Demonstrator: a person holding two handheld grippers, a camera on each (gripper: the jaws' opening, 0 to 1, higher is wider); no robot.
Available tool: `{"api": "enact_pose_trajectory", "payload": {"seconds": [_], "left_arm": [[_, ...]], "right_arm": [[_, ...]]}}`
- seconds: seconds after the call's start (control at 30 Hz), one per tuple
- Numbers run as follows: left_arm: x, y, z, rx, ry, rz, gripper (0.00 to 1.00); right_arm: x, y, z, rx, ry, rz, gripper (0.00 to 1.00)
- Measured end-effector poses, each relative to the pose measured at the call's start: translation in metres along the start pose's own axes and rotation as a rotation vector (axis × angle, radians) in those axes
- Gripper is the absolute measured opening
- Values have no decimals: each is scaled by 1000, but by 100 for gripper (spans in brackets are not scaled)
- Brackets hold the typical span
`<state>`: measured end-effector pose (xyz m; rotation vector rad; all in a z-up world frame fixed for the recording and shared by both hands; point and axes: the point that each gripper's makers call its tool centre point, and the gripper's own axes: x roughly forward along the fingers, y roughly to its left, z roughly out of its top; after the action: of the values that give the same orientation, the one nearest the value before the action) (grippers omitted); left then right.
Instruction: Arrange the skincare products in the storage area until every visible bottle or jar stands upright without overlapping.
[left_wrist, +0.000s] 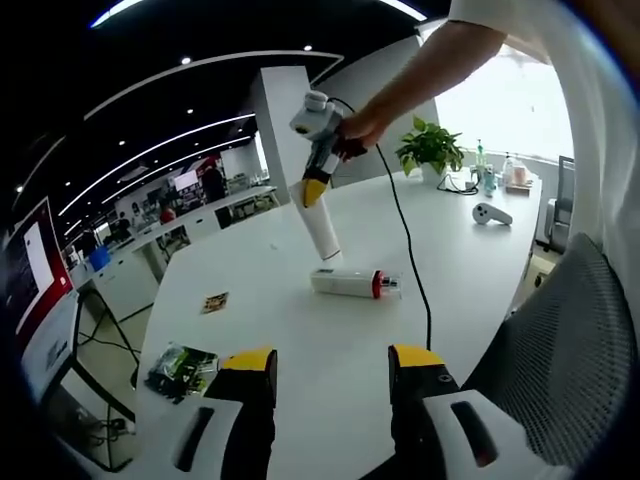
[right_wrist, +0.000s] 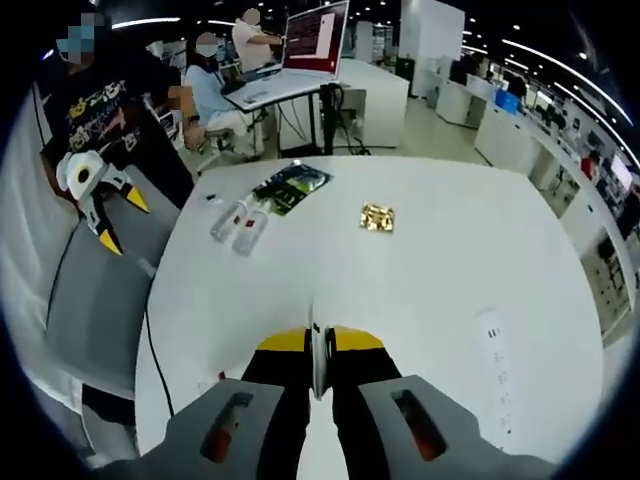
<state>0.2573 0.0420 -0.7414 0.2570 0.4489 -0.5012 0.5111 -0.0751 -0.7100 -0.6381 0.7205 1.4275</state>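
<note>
The white table (left_wrist: 470, 270) spreads under me. My right gripper (left_wrist: 316, 190) pinches a white tube (left_wrist: 322, 230), lifted and tilted above it. My left gripper (left_wrist: 330, 372) hangs spread with nothing between its jaws. Two bottles (left_wrist: 355, 284) lie flat mid-table (a dark packet (left_wrist: 182, 368) and a small gold sachet (left_wrist: 215, 301) sit apart).

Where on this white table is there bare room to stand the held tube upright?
Bare tabletop lies between the lying bottle and the small gold packet, and beyond toward the potted plant. It is crowded near the dark green packet. The right gripper holds the white tube.
</note>
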Motion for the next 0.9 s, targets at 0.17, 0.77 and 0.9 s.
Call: {"api": "enact_pose_trajectory", "payload": {"seconds": [0.17, 0.77, 0.9], "left_arm": [[0, 0, 0, 0, 1, 1, 45], [1, -1, -1, 4, 8, -5, 45], [1, -1, -1, 7, 8, -5, 45]], "right_arm": [[8, 2, -8, -35, 1, 25, 5], [1, 1, -15, -71, 12, 63, 9], [1, -1, -15, -63, 6, 39, 22]]}}
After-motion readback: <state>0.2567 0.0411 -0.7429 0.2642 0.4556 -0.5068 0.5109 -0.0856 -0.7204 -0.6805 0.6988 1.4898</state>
